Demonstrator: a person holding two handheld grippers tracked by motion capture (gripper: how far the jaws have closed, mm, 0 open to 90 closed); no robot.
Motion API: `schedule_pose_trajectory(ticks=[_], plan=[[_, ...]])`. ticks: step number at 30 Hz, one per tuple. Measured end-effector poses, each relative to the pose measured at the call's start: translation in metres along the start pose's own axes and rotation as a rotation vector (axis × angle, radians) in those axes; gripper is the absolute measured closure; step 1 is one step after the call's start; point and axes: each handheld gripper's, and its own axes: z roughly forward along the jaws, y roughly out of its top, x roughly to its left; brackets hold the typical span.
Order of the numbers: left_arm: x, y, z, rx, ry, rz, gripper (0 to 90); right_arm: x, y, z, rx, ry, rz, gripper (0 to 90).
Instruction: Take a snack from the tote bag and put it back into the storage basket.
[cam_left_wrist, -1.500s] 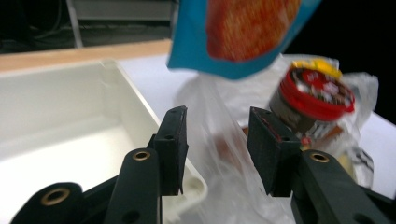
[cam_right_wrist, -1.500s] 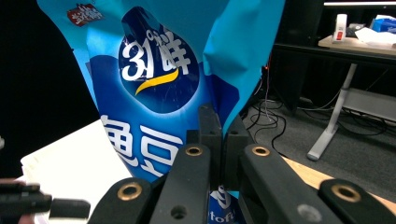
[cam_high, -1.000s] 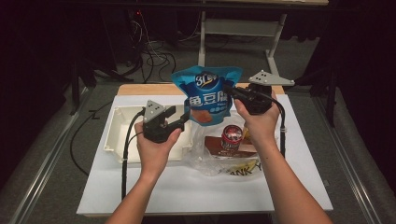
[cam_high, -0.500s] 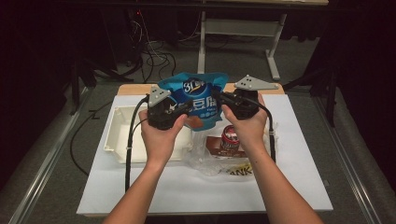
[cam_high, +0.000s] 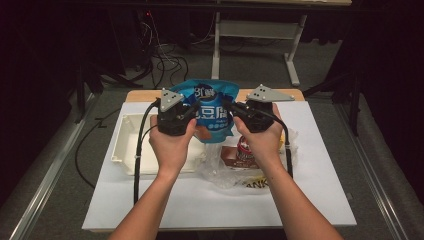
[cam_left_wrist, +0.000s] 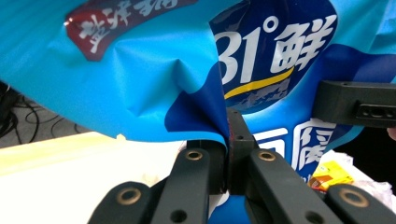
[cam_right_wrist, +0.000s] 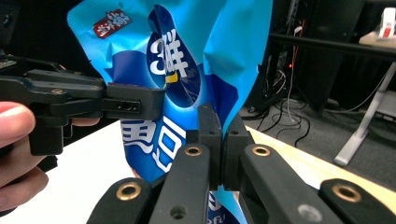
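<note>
Both the left gripper and right gripper pinch the blue snack bag, which looks light, crinkly and slippery, best held by its flat edges.

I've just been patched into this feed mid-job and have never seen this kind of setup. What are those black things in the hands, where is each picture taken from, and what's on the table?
There is no robot arm here. A person holds a black two-jaw hand tool in each hand: the left gripper and the right gripper. The high view looks down from above the person's side, so the forearms enter from below. The other two pictures come from small cameras riding on each gripper, looking along its own jaws.

Both grippers are shut on the shiny blue snack bag, pinching its edges and holding it up above the white table. The left jaws have just been closing, with the bag's film between them.

Under the bag lie a shallow cream plastic tray and a clear plastic bag of small packets.
</note>
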Motion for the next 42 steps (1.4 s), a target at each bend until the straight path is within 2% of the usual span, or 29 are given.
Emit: schedule_pose_trajectory(ticks=[1,3,4,5,6,7,9,10,11,12,16,23,25,28,29,30,32,37,42], plan=[[0.002,0.002,-0.001,-0.001,-0.011,-0.010,89.6,0.001,0.001,-0.001,-0.006,0.001,-0.016,89.6],[0.004,0.003,-0.003,-0.003,-0.018,-0.023,89.7,0.002,0.002,-0.001,-0.006,0.001,-0.012,88.3],[0.006,0.004,-0.004,-0.003,-0.024,-0.022,90.0,0.001,0.002,-0.002,-0.010,0.008,-0.007,82.3],[0.006,0.004,-0.004,-0.003,-0.024,-0.022,90.0,0.001,0.002,-0.002,-0.010,0.008,-0.007,82.3],[0.007,0.004,-0.006,-0.006,-0.021,-0.023,90.0,0.001,0.001,-0.004,-0.009,0.005,-0.009,74.6],[0.008,0.005,-0.007,-0.008,-0.016,-0.020,90.0,0.001,0.001,-0.004,-0.009,0.005,-0.009,74.6],[0.011,0.005,-0.010,-0.014,-0.007,-0.020,90.0,-0.001,-0.002,-0.007,-0.005,-0.001,-0.002,64.7],[0.016,0.006,-0.013,-0.019,-0.004,-0.027,90.0,-0.003,-0.006,-0.011,0.003,0.004,0.012,56.7],[0.016,0.006,-0.013,-0.019,-0.004,-0.027,90.0,-0.004,-0.008,-0.013,0.008,0.000,0.005,53.2],[0.019,0.007,-0.015,-0.024,-0.003,-0.025,90.0,-0.004,-0.008,-0.013,0.008,0.000,0.005,53.2],[0.027,0.007,-0.020,-0.028,0.005,-0.019,90.0,-0.009,-0.023,-0.022,0.044,-0.026,0.010,43.7],[0.046,0.003,-0.028,-0.033,0.029,-0.031,90.0,-0.022,-0.040,-0.041,0.043,-0.062,0.043,39.3],[0.048,0.002,-0.029,-0.034,0.032,-0.033,90.0,-0.024,-0.043,-0.046,0.043,-0.074,0.045,38.1],[0.060,0.001,-0.033,-0.036,0.046,-0.042,90.0,-0.030,-0.049,-0.056,0.041,-0.095,0.048,36.4],[0.060,0.001,-0.033,-0.036,0.046,-0.042,90.0,-0.031,-0.051,-0.059,0.046,-0.102,0.054,36.1],[0.067,0.000,-0.035,-0.033,0.053,-0.054,90.0,-0.033,-0.054,-0.061,0.048,-0.105,0.059,35.6],[0.070,-0.001,-0.035,-0.032,0.057,-0.057,90.0,-0.034,-0.056,-0.064,0.047,-0.111,0.057,35.2],[0.087,-0.009,-0.036,-0.024,0.070,-0.055,90.0,-0.038,-0.075,-0.079,0.062,-0.144,0.061,33.5],[0.103,-0.017,-0.034,-0.024,0.095,-0.064,90.0,-0.047,-0.093,-0.094,0.067,-0.166,0.096,32.2]])
